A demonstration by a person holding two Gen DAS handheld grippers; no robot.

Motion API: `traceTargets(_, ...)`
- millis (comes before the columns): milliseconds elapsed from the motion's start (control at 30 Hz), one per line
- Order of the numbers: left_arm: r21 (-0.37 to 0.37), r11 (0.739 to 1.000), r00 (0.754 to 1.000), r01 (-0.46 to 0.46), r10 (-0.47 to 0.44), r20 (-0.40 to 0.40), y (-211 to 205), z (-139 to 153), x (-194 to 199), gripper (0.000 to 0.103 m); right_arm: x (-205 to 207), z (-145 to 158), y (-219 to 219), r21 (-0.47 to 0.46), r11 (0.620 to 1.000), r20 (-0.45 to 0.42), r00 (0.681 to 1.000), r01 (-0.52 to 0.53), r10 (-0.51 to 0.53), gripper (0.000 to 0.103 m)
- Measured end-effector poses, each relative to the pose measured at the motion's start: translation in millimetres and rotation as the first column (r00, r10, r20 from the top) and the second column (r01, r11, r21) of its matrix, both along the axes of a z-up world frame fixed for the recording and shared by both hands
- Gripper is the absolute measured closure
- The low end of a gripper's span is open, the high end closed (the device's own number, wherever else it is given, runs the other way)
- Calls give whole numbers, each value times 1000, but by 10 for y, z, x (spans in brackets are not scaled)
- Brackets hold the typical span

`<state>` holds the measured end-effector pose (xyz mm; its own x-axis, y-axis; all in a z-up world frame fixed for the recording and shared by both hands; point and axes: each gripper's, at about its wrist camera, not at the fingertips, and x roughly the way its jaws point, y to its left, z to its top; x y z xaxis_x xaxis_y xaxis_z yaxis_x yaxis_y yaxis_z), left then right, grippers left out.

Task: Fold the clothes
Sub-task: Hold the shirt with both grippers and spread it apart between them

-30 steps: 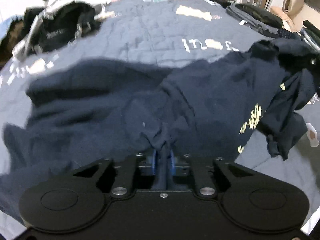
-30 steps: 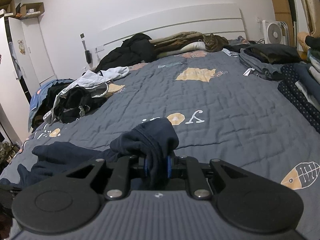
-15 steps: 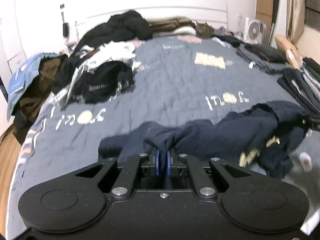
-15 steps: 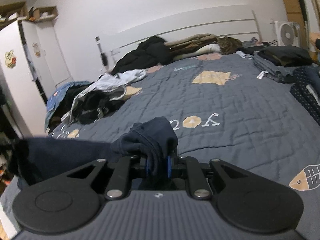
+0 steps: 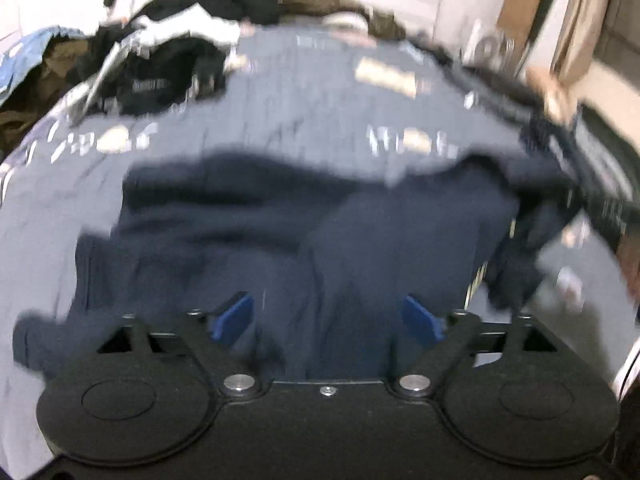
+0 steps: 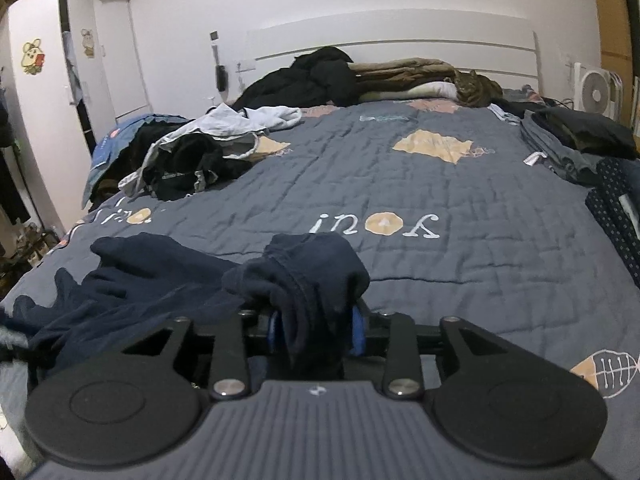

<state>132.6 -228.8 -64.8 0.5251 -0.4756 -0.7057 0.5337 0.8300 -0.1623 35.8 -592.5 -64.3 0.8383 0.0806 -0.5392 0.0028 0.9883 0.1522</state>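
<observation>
Blue pads of left gripper [image 5: 328, 316] stand wide apart, jaws just opened; navy garment [image 5: 312, 232] lies loose between and beyond them, touching neither pad, spread on grey quilt [image 5: 304, 92]. Right gripper [image 6: 316, 330] jaws just widened; bunched navy fold between pads, contact hard to tell, rest trailing left.

Grey quilt [image 6: 400, 184] covered the bed, printed with white letters, tan patches and a fish at right edge. Tabby cat [image 6: 474, 88] lay by the white headboard [image 6: 400, 36], next to a brown blanket [image 6: 404, 70] and black coat [image 6: 304, 80]. Messy clothes pile [image 6: 192, 152] at left side, folded stack [image 6: 576, 140] at right. White wardrobe [image 6: 44, 80] with stickers stood far left; white fan [image 6: 596, 92] far right.
</observation>
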Motion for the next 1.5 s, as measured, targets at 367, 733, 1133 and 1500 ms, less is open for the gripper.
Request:
traceTargets(367,161,982,995,99,-94,-40,-924,-441,724,16,53,-62,-24,-52,998,-13,999,30,-31,61)
traceTargets(733,162,968,970,192,-162,-179,-994,-787,734,94,172,-220,-45,-43,999,-50,999,11,-14,65)
traceTargets(1133,108,982,985,157,-148,-92,-870,-479,790,27,89,-135,-14,-18,1000,-8,1000,3,-3,86)
traceTargets(1500,175,957,972,229,-216,-90,-1183,-762,1059,29,151,-156,-51,-35,999,-10,1000,17,-17,83)
